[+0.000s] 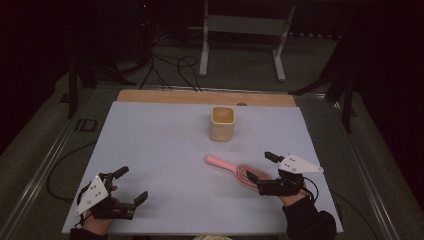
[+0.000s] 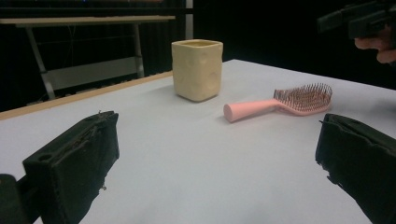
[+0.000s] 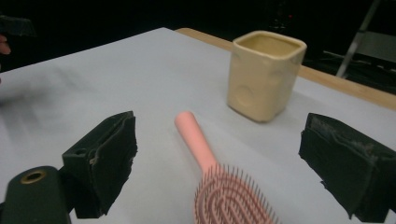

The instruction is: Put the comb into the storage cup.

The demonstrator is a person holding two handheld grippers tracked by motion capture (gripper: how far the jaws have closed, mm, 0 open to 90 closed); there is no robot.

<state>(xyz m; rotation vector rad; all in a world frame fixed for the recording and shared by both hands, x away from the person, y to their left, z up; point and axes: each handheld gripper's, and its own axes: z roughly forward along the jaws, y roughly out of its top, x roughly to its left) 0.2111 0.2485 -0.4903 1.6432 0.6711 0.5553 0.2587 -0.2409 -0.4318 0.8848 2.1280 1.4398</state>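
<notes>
A pink hairbrush (image 1: 239,170) is seen lying flat on the pale blue tabletop (image 1: 165,150), bristles up, toward the right part of the near half, its handle pointed toward the middle and its bristled head toward the near right corner. The right gripper (image 1: 262,166) is held at the brush's head, jaws spread wide apart, one on each side of the head; whether either jaw touches the bristles cannot be told. In the right gripper view the hairbrush (image 3: 219,182) is seen between the two parted jaws with nothing clamped. The left gripper (image 1: 131,185) is held low near the near left corner, well apart from the brush, its jaws also wide apart and empty. A cream square cup (image 1: 222,123) is stood upright beyond the brush, toward the far edge and near the middle of the tabletop, apart from the handle tip.
</notes>
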